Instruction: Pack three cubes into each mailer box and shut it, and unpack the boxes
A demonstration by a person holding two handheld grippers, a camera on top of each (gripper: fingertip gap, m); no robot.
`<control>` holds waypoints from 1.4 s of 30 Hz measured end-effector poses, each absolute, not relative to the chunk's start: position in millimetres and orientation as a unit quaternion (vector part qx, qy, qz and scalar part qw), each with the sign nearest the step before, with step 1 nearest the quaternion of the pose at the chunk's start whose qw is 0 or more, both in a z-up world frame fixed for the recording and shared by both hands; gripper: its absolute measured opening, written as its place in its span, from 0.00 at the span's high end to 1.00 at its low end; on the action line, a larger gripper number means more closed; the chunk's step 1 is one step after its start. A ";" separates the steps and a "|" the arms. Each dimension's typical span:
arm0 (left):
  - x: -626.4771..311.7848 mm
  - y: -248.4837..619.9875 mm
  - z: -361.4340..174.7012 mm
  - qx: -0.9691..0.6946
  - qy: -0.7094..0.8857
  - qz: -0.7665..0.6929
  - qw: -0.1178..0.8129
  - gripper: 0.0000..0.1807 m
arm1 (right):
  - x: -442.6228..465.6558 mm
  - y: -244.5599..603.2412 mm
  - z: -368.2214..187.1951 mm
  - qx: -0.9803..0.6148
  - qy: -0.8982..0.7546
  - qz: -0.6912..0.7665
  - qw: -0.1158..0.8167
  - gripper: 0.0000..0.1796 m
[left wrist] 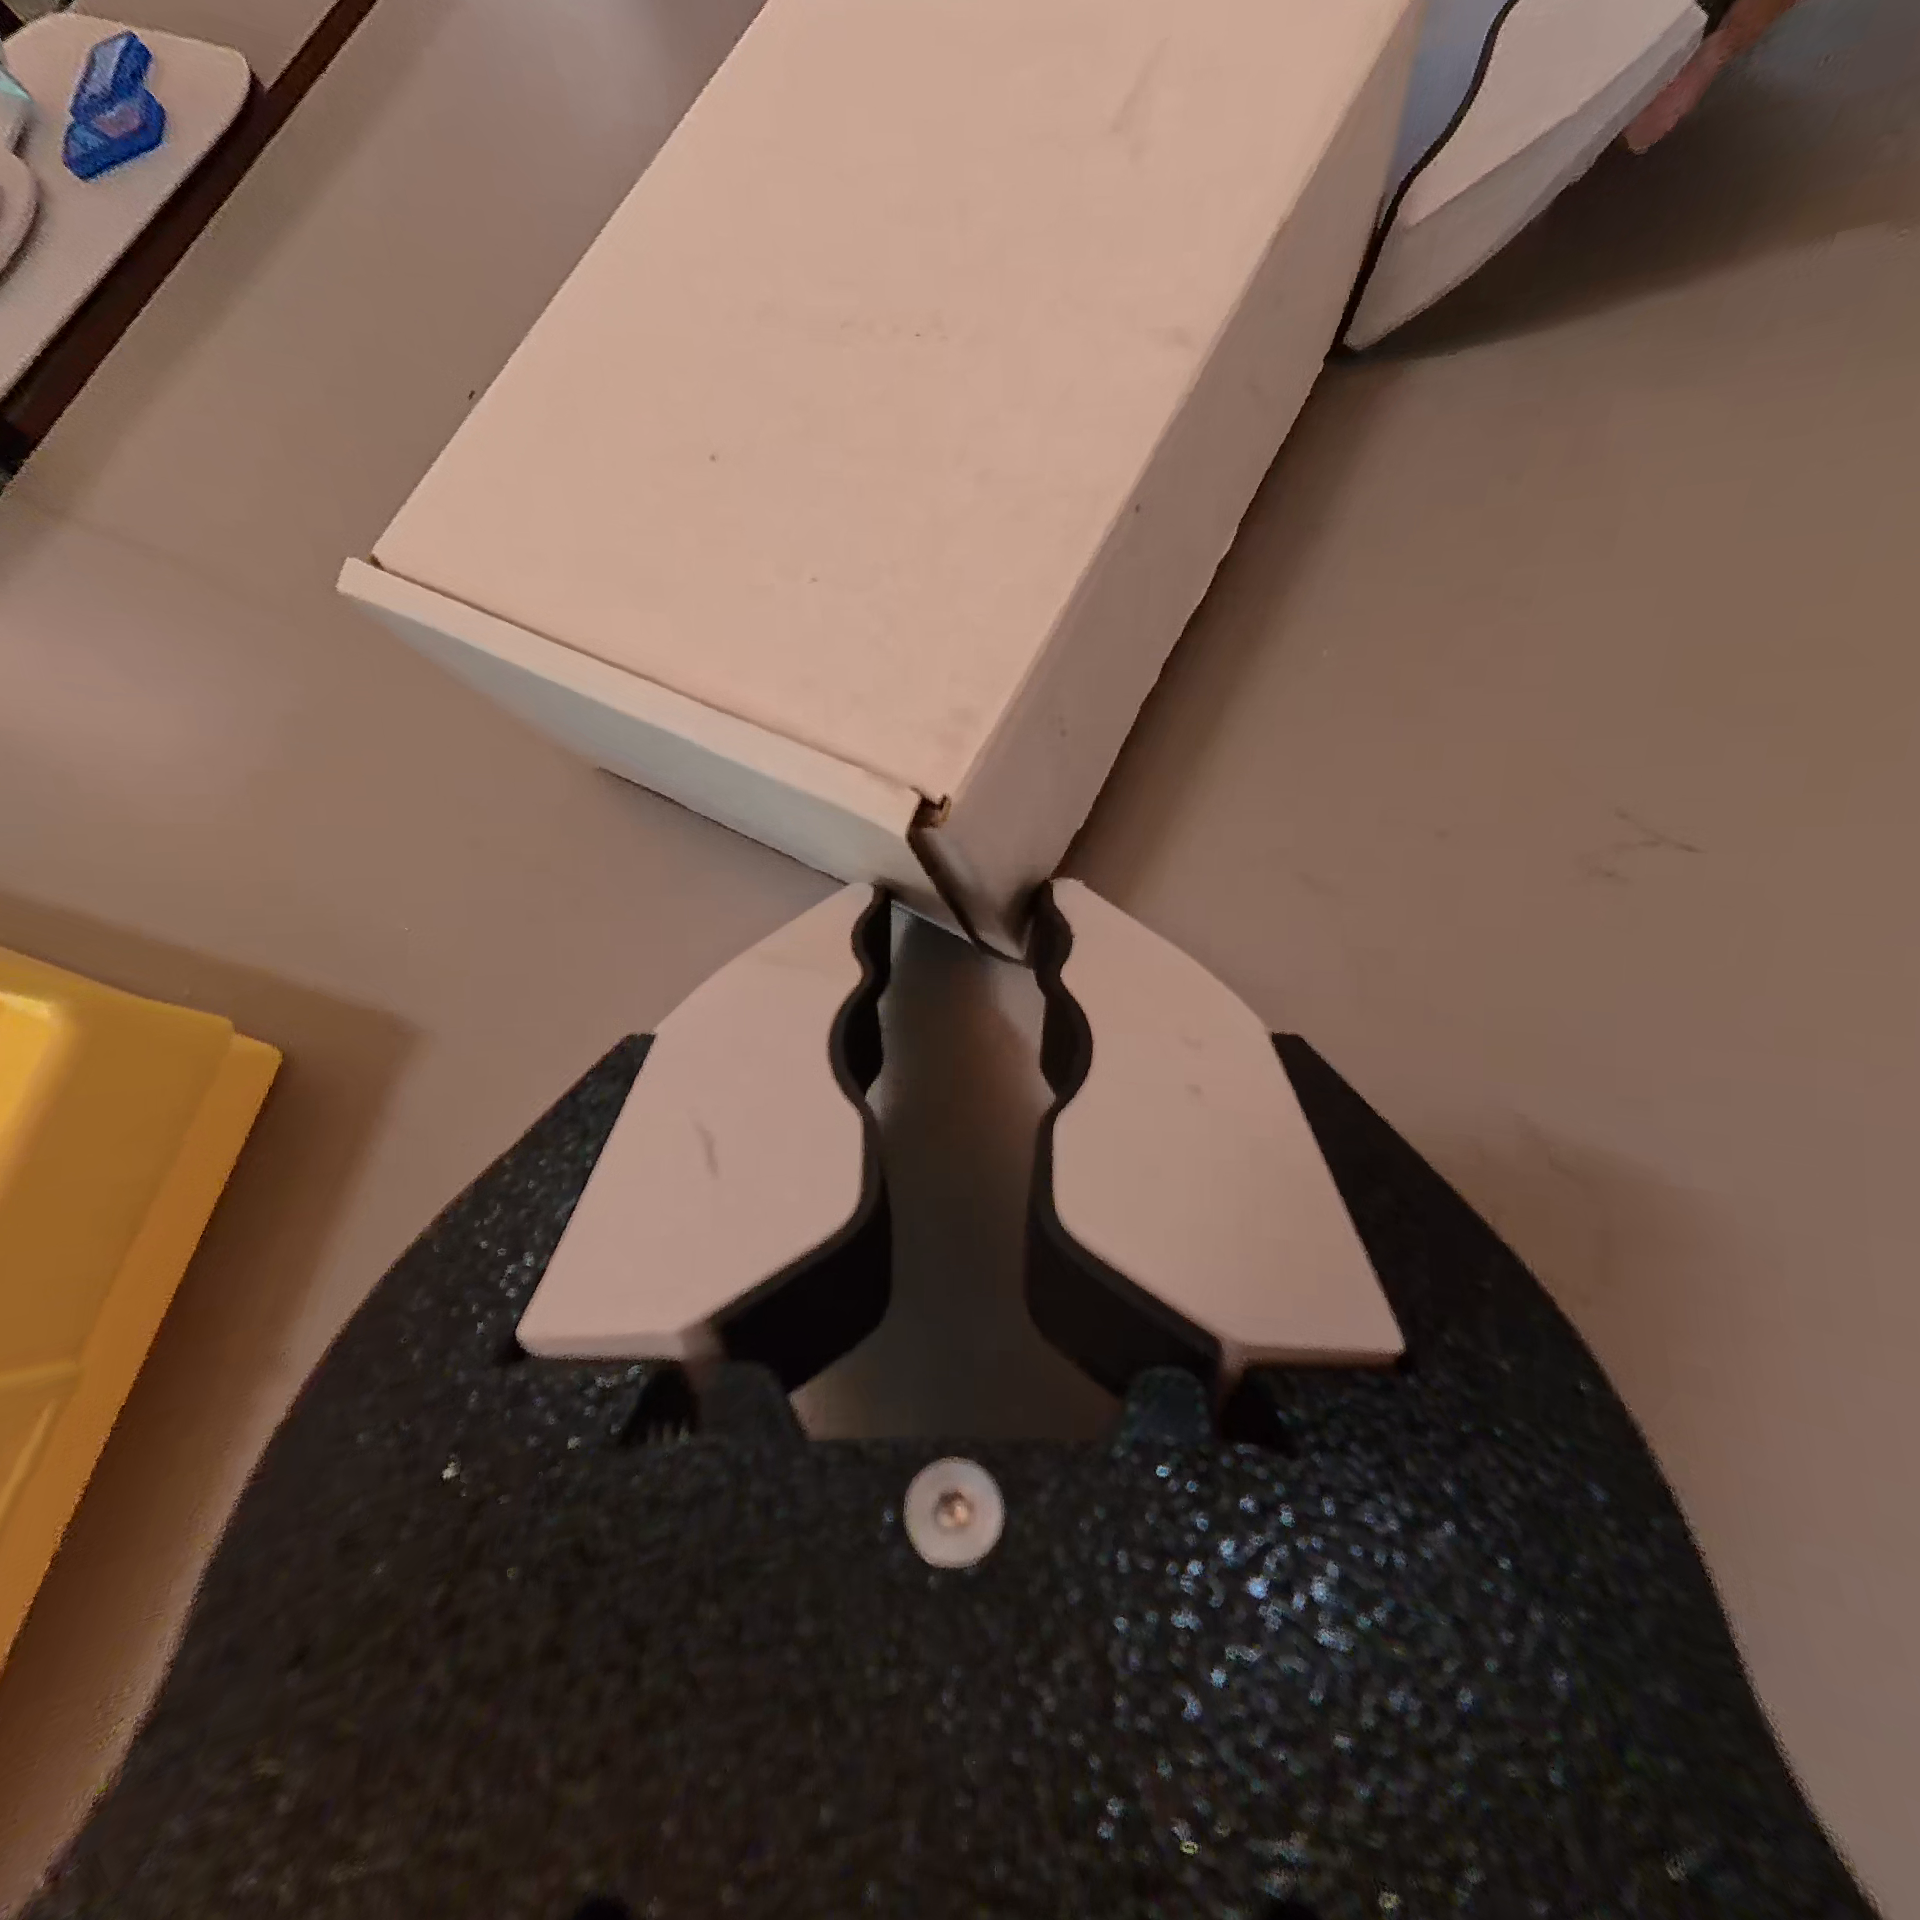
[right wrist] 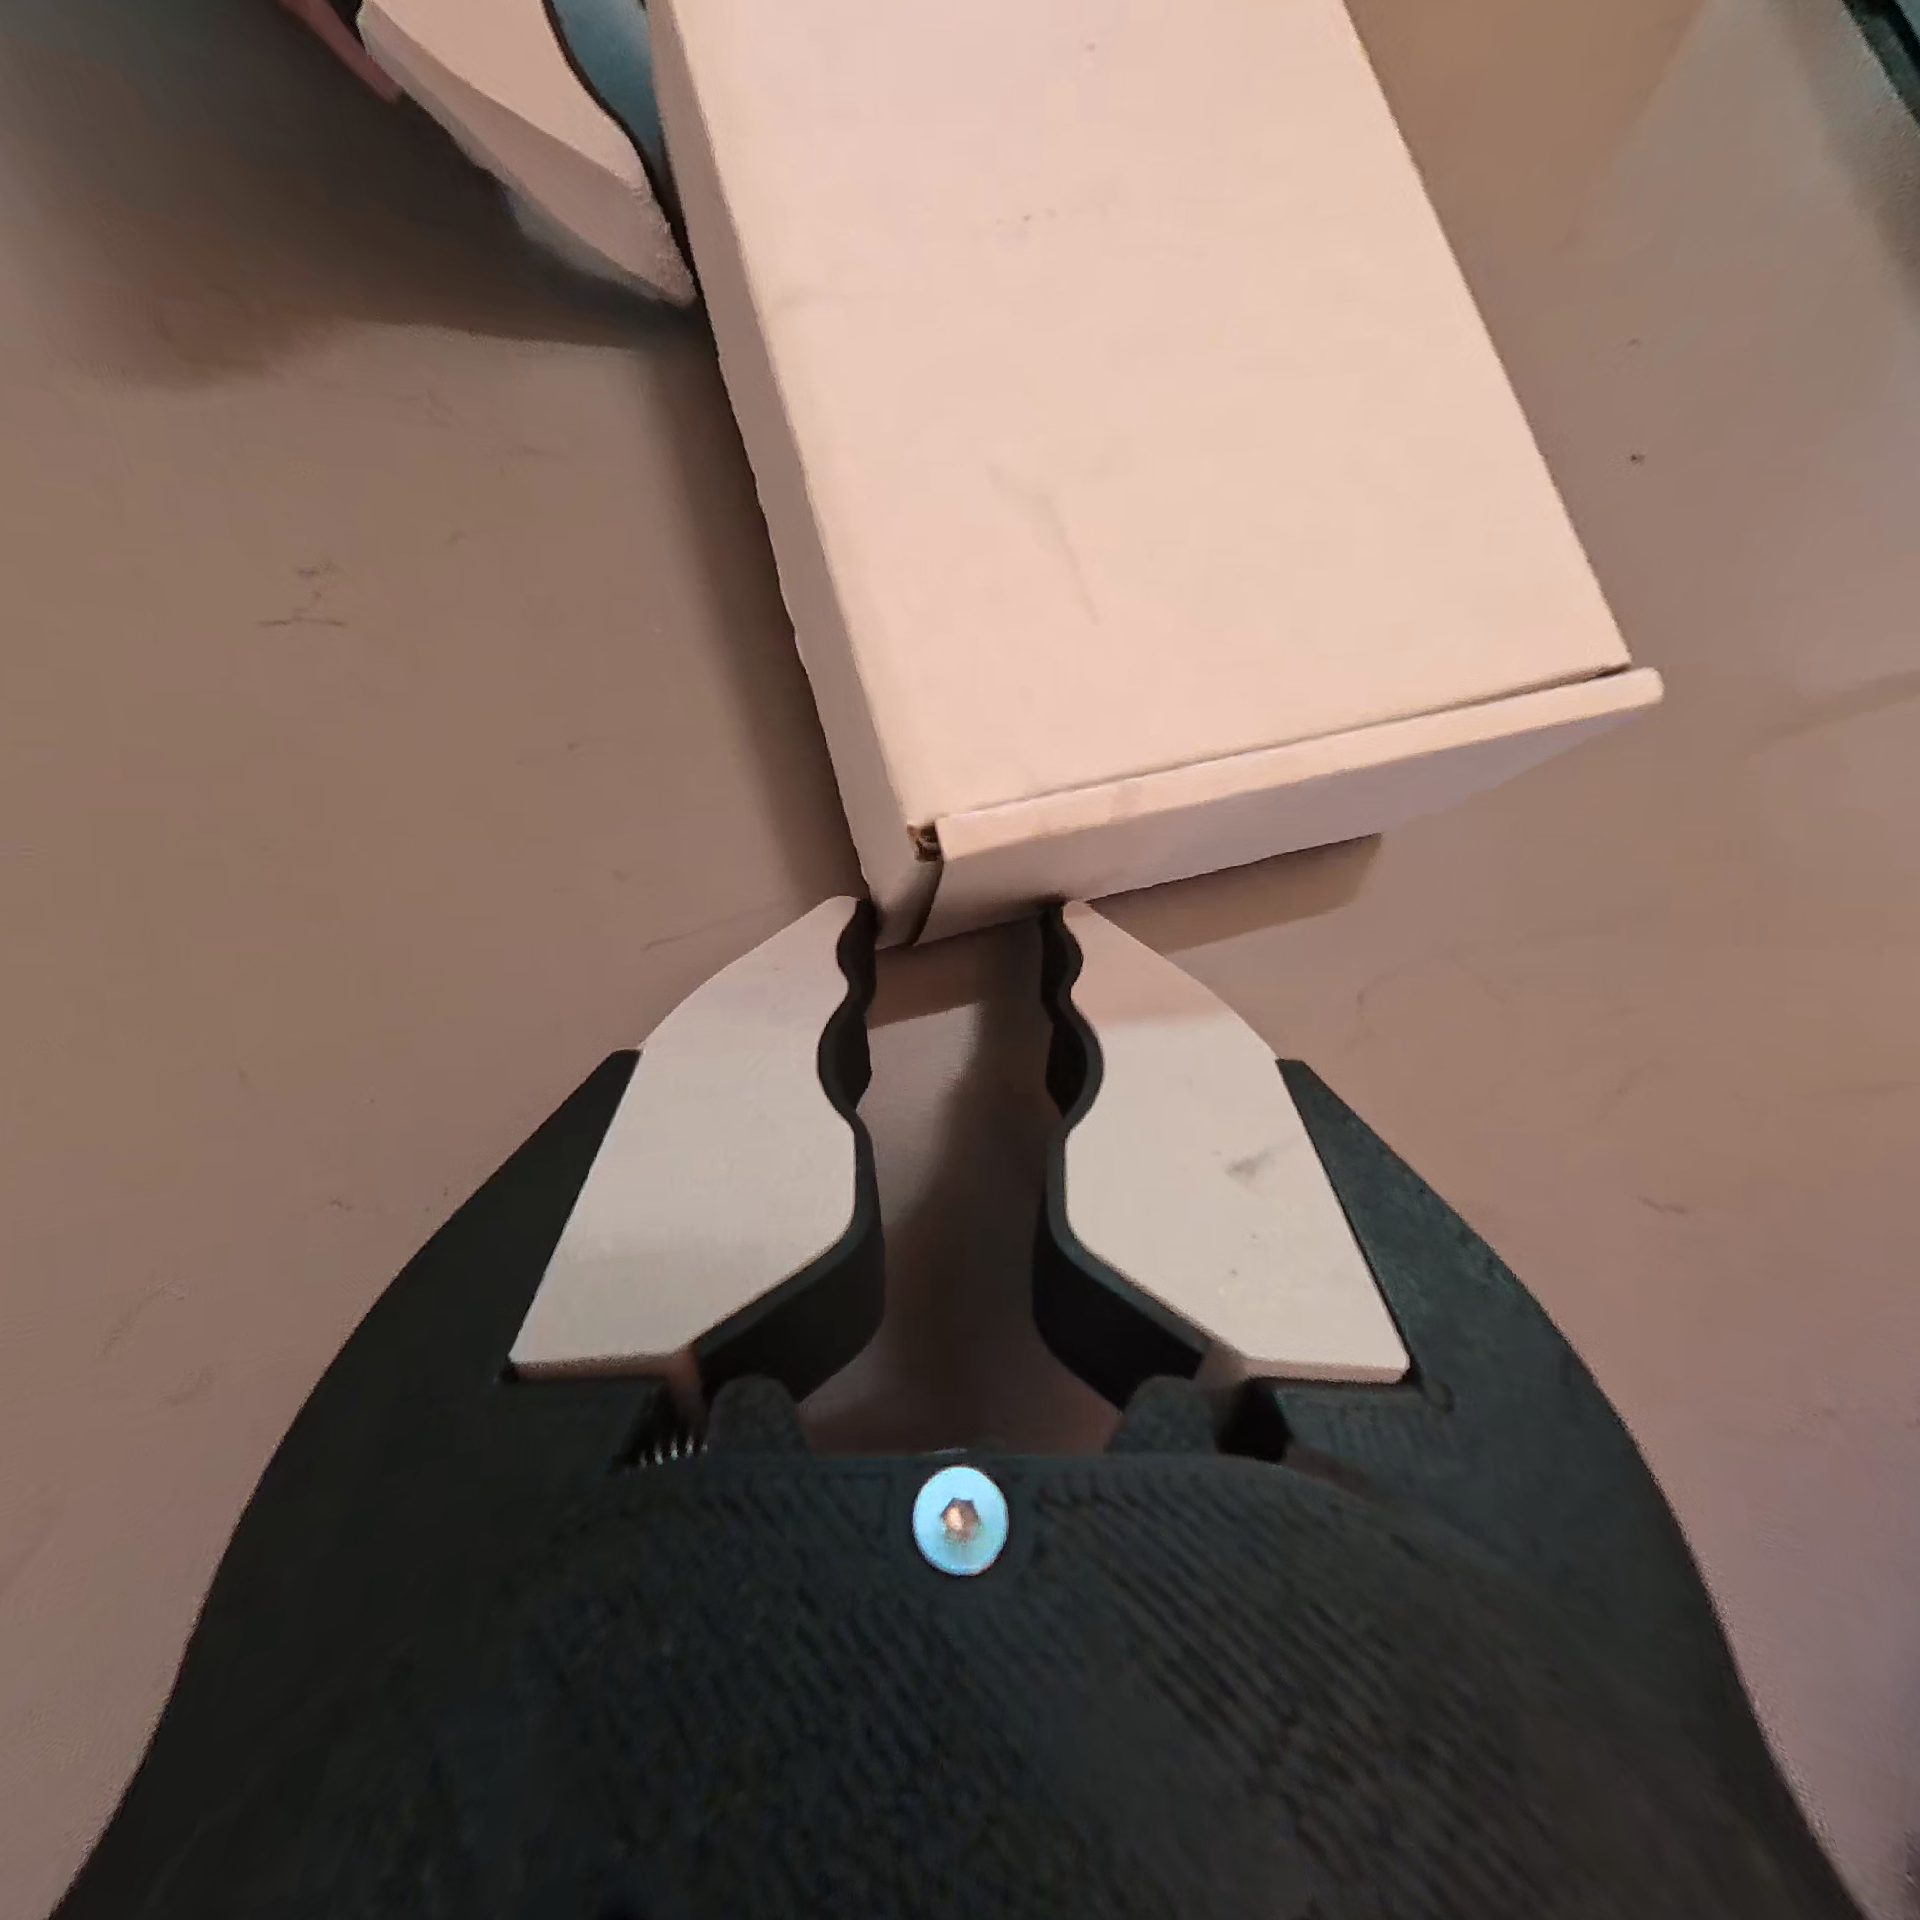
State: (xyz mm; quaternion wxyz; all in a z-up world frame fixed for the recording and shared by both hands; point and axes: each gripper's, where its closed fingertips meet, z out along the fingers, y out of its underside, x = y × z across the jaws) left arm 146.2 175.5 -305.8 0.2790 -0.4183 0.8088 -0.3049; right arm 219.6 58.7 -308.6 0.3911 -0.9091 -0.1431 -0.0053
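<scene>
Jaws of left gripper and right gripper both apart at closed mailer box corners, contents hidden.

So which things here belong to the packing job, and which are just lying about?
Job: closed mailer box, left gripper, right gripper, both open at its front corners.
Lying about: yellow tray, blue object, black cable.
</scene>
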 end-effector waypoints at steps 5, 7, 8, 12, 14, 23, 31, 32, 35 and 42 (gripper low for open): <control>145.6 174.0 -306.1 -0.417 0.810 -0.311 0.270 0.83 | 218.1 54.9 -304.0 -0.895 -0.153 -0.001 0.420 0.78; 143.1 174.7 -305.1 -0.408 0.813 -0.310 0.278 0.83 | 216.9 53.1 -298.8 -0.884 -0.167 -0.020 0.435 0.71; 141.1 175.3 -304.7 -0.403 0.814 -0.310 0.280 0.83 | 218.3 52.7 -293.0 -0.877 -0.168 -0.032 0.450 0.71; 136.6 182.3 -304.4 -0.407 0.812 -0.309 0.281 0.82 | 230.0 57.9 -241.2 -0.808 -0.149 -0.087 0.563 0.84; 136.0 182.7 -302.2 -0.407 0.809 -0.317 0.283 0.82 | 232.8 61.2 -224.8 -0.785 -0.159 -0.112 0.588 0.89; 136.8 182.7 -297.7 -0.385 0.807 -0.302 0.330 0.79 | 245.4 86.5 -245.2 -0.823 -0.157 -0.136 0.528 0.92; 155.8 220.7 -264.5 -0.178 0.802 -0.085 0.565 0.56 | 253.1 81.8 -256.6 -0.829 -0.155 -0.131 0.522 1.00; 160.1 220.9 -262.4 -0.150 0.801 -0.065 0.576 0.55 | 253.8 80.8 -256.7 -0.829 -0.155 -0.126 0.523 1.00; 175.1 214.1 -261.9 -0.088 0.803 -0.036 0.588 0.51 | 256.9 78.0 -256.9 -0.829 -0.150 -0.111 0.527 1.00; 205.3 199.9 -270.5 -0.011 0.821 -0.013 0.571 0.52 | 263.1 66.7 -256.4 -0.818 -0.118 -0.087 0.556 1.00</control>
